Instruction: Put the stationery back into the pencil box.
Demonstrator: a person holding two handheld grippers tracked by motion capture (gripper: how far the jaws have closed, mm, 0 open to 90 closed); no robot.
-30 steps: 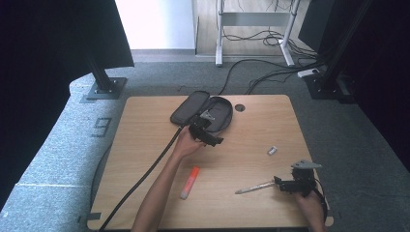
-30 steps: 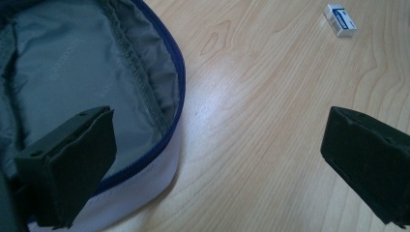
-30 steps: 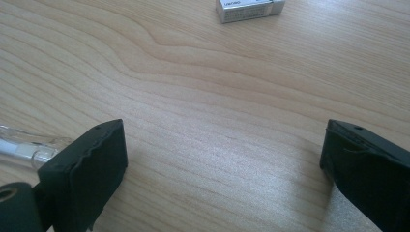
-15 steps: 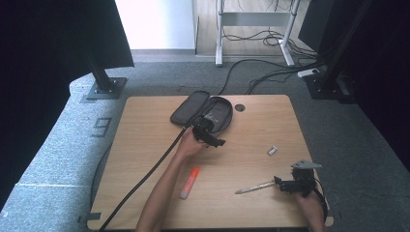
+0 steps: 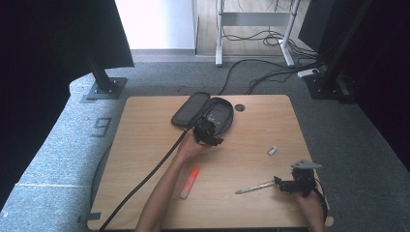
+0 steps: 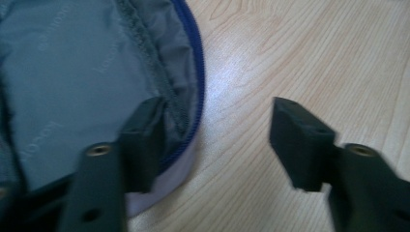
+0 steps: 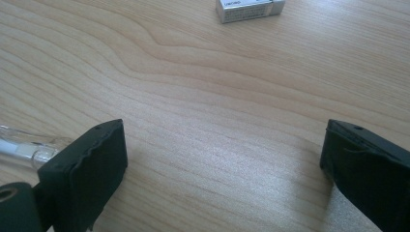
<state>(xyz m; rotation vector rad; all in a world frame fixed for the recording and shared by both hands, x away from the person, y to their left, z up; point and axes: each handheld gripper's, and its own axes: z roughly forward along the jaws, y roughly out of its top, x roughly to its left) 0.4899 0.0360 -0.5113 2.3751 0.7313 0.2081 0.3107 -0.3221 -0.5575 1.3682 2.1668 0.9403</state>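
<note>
A: Since the earlier frames the left gripper [image 5: 209, 131] has crept a little toward the open pouch [image 5: 205, 112], and its jaws have just been closing from wide to about half.

B: Holding anything?

A: Not that I can tell. In the left gripper view 1 jaw sits over the pouch's grey lining [image 6: 72, 72] by the blue zipper edge [image 6: 199, 92], the other over bare table [image 6: 300, 58]. The rim lies between them, but the pads don't look pressed on it.

B: So which way does the rim run?

A: It curves away from the camera, roughly along the jaws, so further closing would pinch the wall across its thickness.

B: And the right gripper [image 5: 295, 182]?

A: Jaws wide, nothing held, at the near right corner. The clear pen [image 5: 255, 186] lies just left of it, long axis pointing at it. The left hand is far nearer the pouch.
</note>
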